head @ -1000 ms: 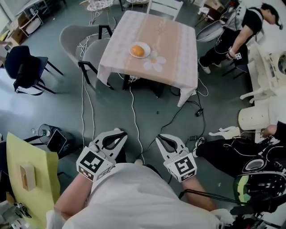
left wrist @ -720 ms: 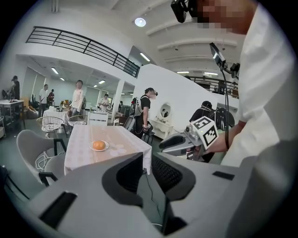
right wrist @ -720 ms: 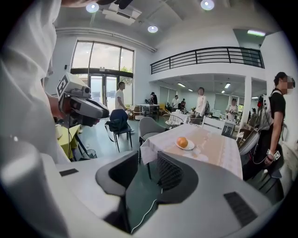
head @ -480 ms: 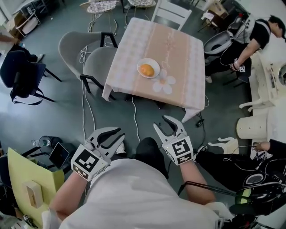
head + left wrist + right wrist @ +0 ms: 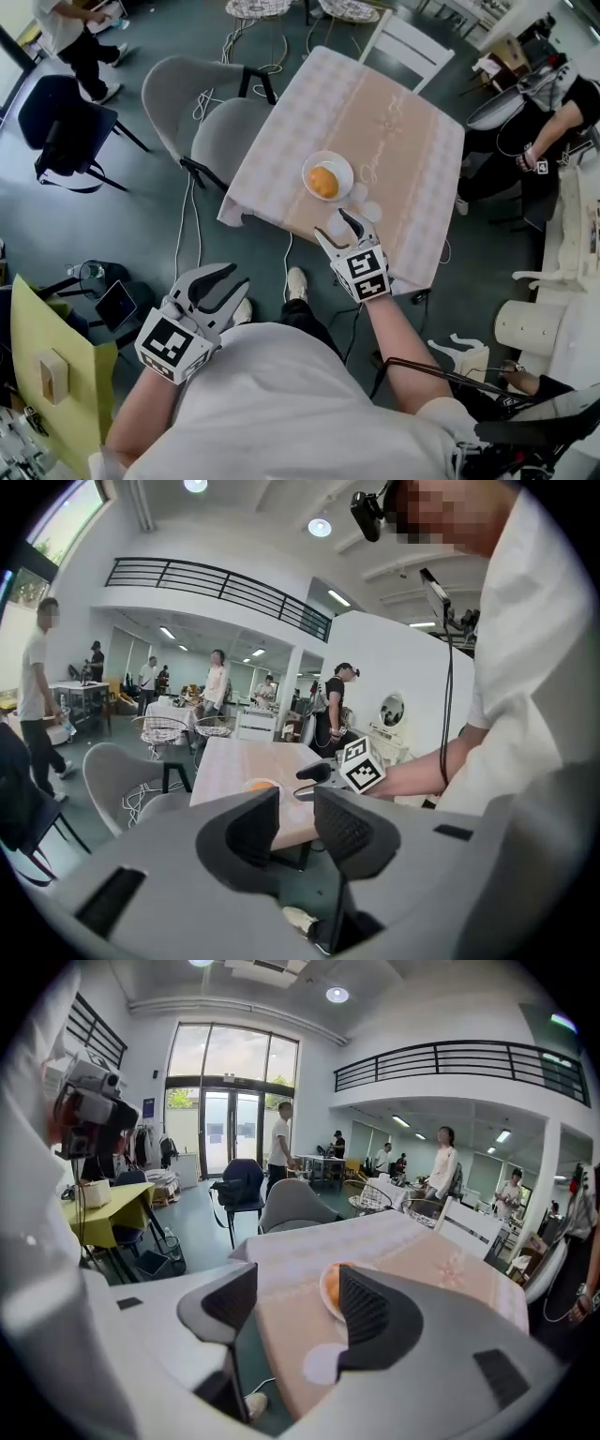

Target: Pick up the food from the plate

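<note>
An orange piece of food [image 5: 323, 181] lies on a white plate [image 5: 343, 165] on a table [image 5: 394, 131] with a pink cloth. My right gripper [image 5: 336, 226] is over the table's near edge, just short of the plate, its jaws opening with nothing between them. In the right gripper view [image 5: 295, 1307] the plate [image 5: 325, 1296] and food [image 5: 336, 1277] show partly behind the right jaw. My left gripper [image 5: 238, 277] hangs lower left over the floor, jaws opening and empty. The left gripper view [image 5: 295, 822] looks toward the table [image 5: 230, 761], the food [image 5: 258, 785] and the right gripper [image 5: 314, 772].
Two grey chairs [image 5: 211, 117] stand at the table's left side, a white chair [image 5: 405, 47] at its far end. A dark chair [image 5: 66, 131], a yellow table [image 5: 47, 366], floor cables [image 5: 192, 234] and a white stool [image 5: 527, 328] surround me. A person [image 5: 553, 103] sits at right.
The table and plate have come much nearer. My right gripper moved forward to the table's near edge. Both grippers' jaws went from shut to apart.
</note>
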{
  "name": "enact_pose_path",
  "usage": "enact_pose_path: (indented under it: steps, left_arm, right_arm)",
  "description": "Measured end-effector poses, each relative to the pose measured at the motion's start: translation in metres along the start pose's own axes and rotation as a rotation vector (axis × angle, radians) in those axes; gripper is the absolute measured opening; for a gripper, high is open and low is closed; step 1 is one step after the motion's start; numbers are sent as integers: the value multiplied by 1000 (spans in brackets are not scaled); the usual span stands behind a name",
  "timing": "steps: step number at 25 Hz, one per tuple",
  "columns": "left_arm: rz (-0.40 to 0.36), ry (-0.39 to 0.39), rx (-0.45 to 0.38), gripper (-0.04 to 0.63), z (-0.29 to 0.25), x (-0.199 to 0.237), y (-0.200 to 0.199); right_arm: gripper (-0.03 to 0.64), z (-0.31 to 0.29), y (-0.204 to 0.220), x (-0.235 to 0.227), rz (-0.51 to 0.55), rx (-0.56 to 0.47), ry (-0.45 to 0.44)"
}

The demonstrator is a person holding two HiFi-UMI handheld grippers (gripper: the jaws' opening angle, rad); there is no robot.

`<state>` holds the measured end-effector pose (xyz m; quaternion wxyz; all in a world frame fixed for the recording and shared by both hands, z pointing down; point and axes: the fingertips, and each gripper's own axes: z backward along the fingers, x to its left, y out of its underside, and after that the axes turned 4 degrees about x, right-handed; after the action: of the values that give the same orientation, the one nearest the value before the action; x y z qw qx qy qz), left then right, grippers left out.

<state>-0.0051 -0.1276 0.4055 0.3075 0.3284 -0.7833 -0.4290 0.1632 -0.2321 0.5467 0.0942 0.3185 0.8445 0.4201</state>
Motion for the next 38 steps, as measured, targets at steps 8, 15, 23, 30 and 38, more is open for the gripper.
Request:
enact_pose_path:
  steps: [8,15,23,30,38]
  left_arm:
    - [68,-150,27,107,-31,20,-23]
    - [140,-268,40,107,-33,32,-28]
    - [157,-318,45,107,-37,37,-32]
    - [135,-307,30,107,-36,42,-38]
    - [99,-230,6,107,-28,40,-35]
  right_arm:
    - [328,-91,17,-67,29,77,-55]
    - [339,-135,32,-76,57,153,-122]
    - [339,-152,39,-89,78,181,-120]
    - [339,-147,38,-95,30,154,-125]
    - [339,-113,25,-93,12,129,-73]
